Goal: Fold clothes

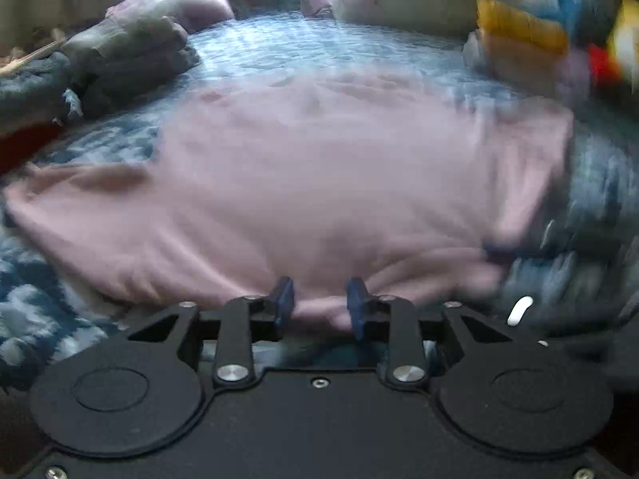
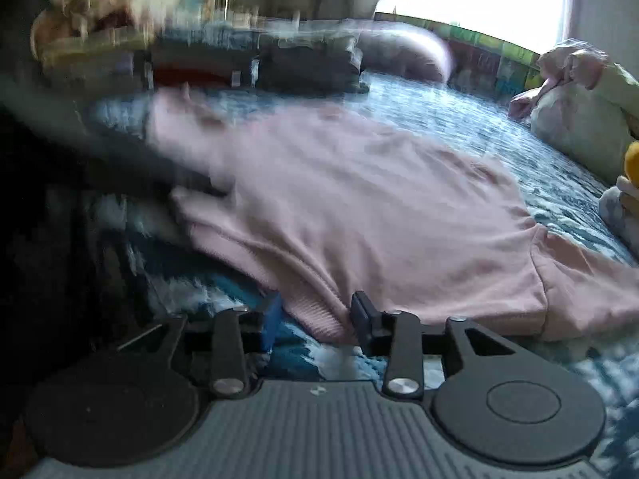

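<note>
A pale pink sweatshirt (image 1: 303, 183) lies spread on a blue and white patterned bedspread (image 1: 303, 44). It also shows in the right wrist view (image 2: 359, 207). My left gripper (image 1: 319, 305) has its blue pads either side of a fold of the pink fabric at the near edge, with a gap between them. My right gripper (image 2: 315, 319) stands at the ribbed hem of the sweatshirt, with the hem between its spread fingers. Both views are blurred by motion.
Grey and dark folded clothes (image 1: 120, 60) lie at the far left of the bed. A pink pillow (image 1: 187, 4) and pale bedding (image 2: 579, 119) sit at the back. Yellow and red items (image 1: 523, 28) lie at the right. A stack of clothes (image 2: 255, 60) is at the far side.
</note>
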### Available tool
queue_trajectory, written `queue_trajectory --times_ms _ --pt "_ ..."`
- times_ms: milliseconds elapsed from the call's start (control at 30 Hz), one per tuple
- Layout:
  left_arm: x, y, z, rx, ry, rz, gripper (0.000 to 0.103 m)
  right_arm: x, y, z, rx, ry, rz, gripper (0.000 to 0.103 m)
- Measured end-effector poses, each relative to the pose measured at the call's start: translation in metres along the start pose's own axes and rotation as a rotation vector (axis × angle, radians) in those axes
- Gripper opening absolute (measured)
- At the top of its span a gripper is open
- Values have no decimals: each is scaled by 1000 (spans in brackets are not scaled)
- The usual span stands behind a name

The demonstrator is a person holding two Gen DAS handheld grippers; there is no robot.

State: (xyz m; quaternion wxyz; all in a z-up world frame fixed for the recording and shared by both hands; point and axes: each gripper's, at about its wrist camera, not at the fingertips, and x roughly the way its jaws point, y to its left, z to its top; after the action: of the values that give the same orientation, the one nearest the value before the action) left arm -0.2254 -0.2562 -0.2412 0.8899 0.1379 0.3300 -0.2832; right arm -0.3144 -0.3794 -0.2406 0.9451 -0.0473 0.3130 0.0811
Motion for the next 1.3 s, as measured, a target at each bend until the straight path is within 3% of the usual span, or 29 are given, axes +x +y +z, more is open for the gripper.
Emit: queue_trajectory --times_ms 133,200,400,533,700,833,900,1100,1300 --pt "2 -1 6 13 60 -2 31 -16 -7 1 0 -6 3 37" --pt "-3 0 7 3 55 -12 33 -31 -22 -3 118 -30 50 37" --pt "-20 -6 18 -11 -52 -23 39 -68 -105 -23 579 -167 -10 39" --pt "-21 -10 24 -59 -46 -108 48 -60 -143 -46 837 -171 -10 43" --pt "-18 -24 51 -44 -13 -172 52 -43 -154 -62 1005 -176 68 48" --pt "-11 -36 84 -59 23 -206 56 -34 -154 -65 1049 -185 86 48" --pt "-5 -49 103 -21 50 -208 59 -31 -155 -65 1056 -188 83 48" --pt "8 -115 165 198 36 -233 61 -26 -144 -58 991 -196 52 49" --pt "31 -208 201 465 47 -297 61 -25 -132 -67 943 -261 14 45"
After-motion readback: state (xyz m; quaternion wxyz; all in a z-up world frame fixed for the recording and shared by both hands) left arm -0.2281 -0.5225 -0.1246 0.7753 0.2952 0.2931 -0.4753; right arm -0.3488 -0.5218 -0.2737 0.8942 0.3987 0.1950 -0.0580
